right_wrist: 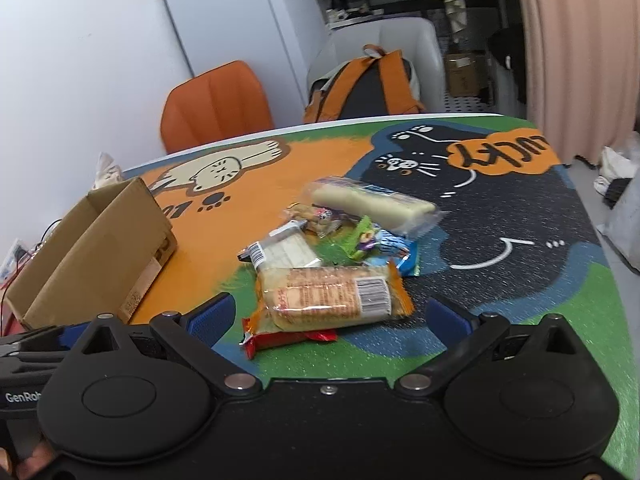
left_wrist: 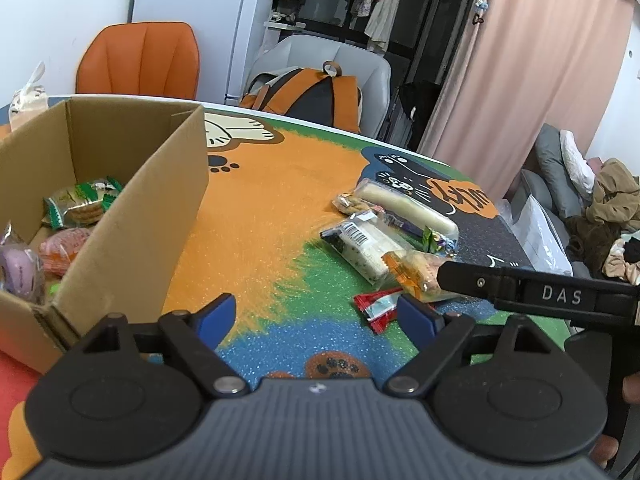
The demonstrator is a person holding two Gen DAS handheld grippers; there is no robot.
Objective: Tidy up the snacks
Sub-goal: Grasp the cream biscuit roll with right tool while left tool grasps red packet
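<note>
Left wrist alone shows inside the box (left_wrist: pixel 132 216): four packets. Both grippers, left (left_wrist: pixel 316 312) and right (right_wrist: pixel 340 312), gape empty over the snacks (right_wrist: pixel 328 296).

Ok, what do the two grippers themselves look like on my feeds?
Both match: left gripper and right gripper have matte black bodies, round disc housings, silver pivot rivets and blue ribbed finger pads. White lettering shows on their sides: "DAS" on the right one, "GenRob..." on the left.

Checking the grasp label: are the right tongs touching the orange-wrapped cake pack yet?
Apart. The right wrist view shows the right tongs open, with mat visible between each blue pad and the orange-wrapped cake pack.
</note>
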